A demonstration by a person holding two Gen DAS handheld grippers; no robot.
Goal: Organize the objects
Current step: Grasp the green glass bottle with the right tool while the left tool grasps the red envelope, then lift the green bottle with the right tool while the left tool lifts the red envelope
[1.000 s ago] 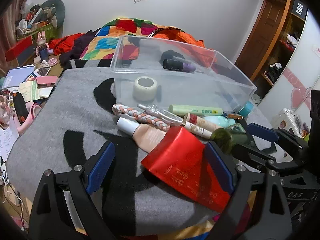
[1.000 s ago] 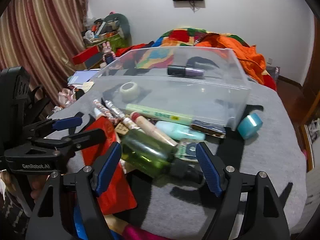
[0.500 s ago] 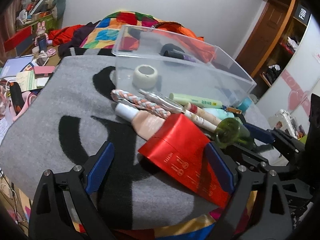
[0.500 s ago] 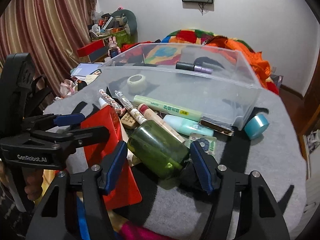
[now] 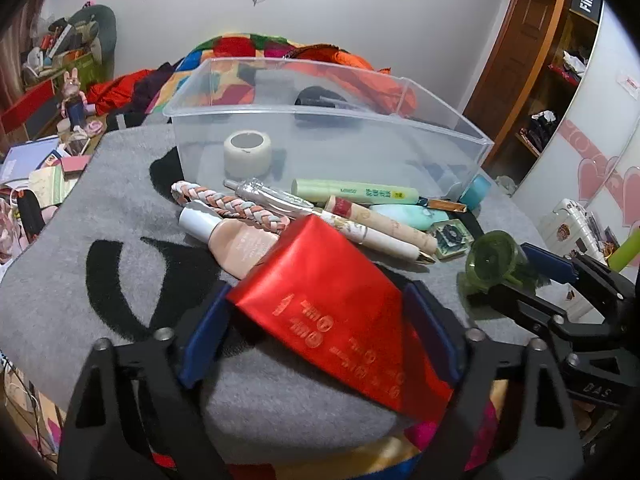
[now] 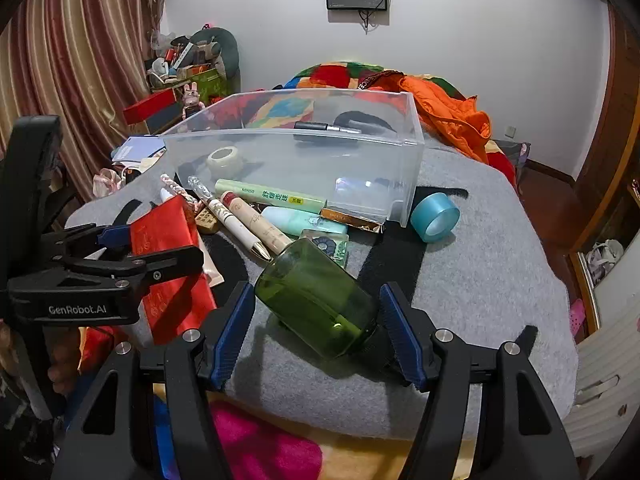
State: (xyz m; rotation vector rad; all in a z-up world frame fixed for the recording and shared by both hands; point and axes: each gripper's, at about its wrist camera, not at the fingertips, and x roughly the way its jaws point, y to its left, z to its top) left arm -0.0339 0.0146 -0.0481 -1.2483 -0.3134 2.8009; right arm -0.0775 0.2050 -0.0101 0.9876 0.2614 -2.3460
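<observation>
My left gripper (image 5: 316, 344) is shut on a red packet (image 5: 336, 308), which rises off the grey mat (image 5: 80, 280). My right gripper (image 6: 316, 320) is shut on a green glass bottle (image 6: 316, 296), tilted and held just above the mat; the bottle also shows in the left wrist view (image 5: 494, 260). A clear plastic bin (image 5: 320, 148) stands behind, holding a white tape roll (image 5: 247, 148) and a dark tube (image 6: 320, 127). In front of the bin lie a pink braided band (image 5: 224, 202), a beige tube (image 5: 232, 240), a green tube (image 5: 352, 192), pens and a mint bottle (image 6: 304, 220).
A blue tape roll (image 6: 435, 216) lies right of the bin. Orange and patchwork bedding (image 6: 440, 108) is piled behind it. Books and clutter (image 5: 36, 168) sit off the mat's left edge. A wardrobe (image 5: 592, 140) stands to the right.
Both grippers have narrowed onto their objects. The red packet's front end has lifted and the green bottle has come up off the mat, tilting toward the right gripper.
</observation>
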